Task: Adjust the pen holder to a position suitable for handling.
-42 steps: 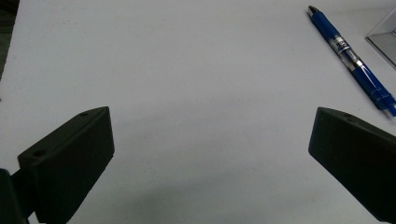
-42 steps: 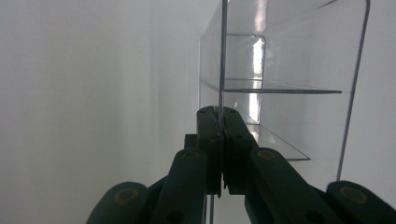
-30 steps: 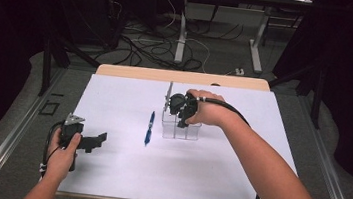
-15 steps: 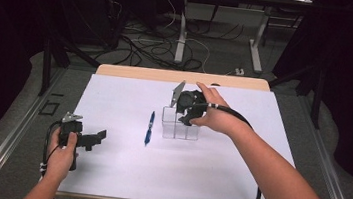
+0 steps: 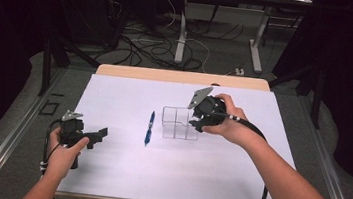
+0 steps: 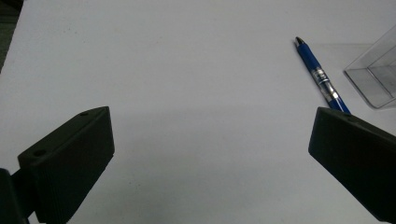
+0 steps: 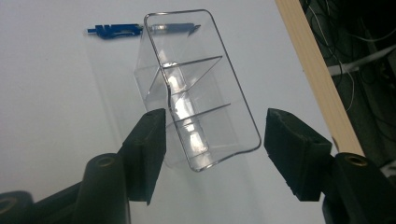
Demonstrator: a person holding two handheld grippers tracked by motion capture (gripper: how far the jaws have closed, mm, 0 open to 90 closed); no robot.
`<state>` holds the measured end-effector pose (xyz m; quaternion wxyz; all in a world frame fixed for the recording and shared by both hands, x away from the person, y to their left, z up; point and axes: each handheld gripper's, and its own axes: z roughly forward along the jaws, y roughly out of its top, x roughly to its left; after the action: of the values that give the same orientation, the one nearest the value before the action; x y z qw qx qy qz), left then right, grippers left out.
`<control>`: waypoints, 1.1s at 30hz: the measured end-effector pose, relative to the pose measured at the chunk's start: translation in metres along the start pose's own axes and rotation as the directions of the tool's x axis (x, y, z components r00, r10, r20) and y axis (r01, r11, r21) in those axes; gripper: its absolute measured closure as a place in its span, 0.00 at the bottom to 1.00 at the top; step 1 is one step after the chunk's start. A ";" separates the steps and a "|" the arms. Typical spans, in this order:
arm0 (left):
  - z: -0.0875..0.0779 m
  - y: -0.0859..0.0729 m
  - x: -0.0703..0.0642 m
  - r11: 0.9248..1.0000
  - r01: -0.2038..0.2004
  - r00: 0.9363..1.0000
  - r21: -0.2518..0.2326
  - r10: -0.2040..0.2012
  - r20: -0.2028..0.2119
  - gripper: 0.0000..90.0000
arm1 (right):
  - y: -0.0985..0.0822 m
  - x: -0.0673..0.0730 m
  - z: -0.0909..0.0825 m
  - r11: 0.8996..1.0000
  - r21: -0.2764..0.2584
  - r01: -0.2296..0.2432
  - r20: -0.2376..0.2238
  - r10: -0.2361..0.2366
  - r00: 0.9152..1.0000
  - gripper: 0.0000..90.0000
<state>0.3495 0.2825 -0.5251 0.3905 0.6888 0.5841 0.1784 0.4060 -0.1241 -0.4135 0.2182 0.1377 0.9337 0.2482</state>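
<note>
Now the right gripper (image 5: 201, 116) has just been opening its jaws; they stand apart around the clear organizer (image 5: 179, 124), not pressing it, near the table's (image 5: 106, 172) middle, apparently releasing it upright. The left gripper (image 5: 94, 135) waits with jaws apart near the left edge, the blue pen (image 5: 149, 127) between them, probably next.

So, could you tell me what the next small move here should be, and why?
Probably the left gripper should reach for the blue pen. The pen lies flat on the table beside the clear organizer, the left jaws stand wide open with nothing between them, and the right gripper, just opening, looks clear of the organizer.
</note>
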 end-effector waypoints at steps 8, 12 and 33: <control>-0.005 0.011 -0.007 1.000 0.004 1.000 -0.029 -0.004 0.026 0.00 | -0.026 0.003 -0.016 0.982 -0.131 -0.134 0.085 0.146 0.986 0.25; -0.008 0.016 -0.013 0.999 -0.015 0.999 -0.041 0.017 0.031 0.00 | -0.043 0.008 -0.019 0.961 -0.176 -0.213 0.104 0.234 0.967 0.16; 0.009 0.040 -0.036 0.999 -0.025 0.996 -0.041 0.028 0.079 0.08 | -0.145 0.017 -0.007 0.773 -0.304 -0.557 0.171 0.619 0.767 0.00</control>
<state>0.3732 0.2446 -0.4940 0.4249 0.6951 0.5552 0.1678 0.3666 -0.2421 -0.4900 0.2646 0.4295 0.7690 0.3927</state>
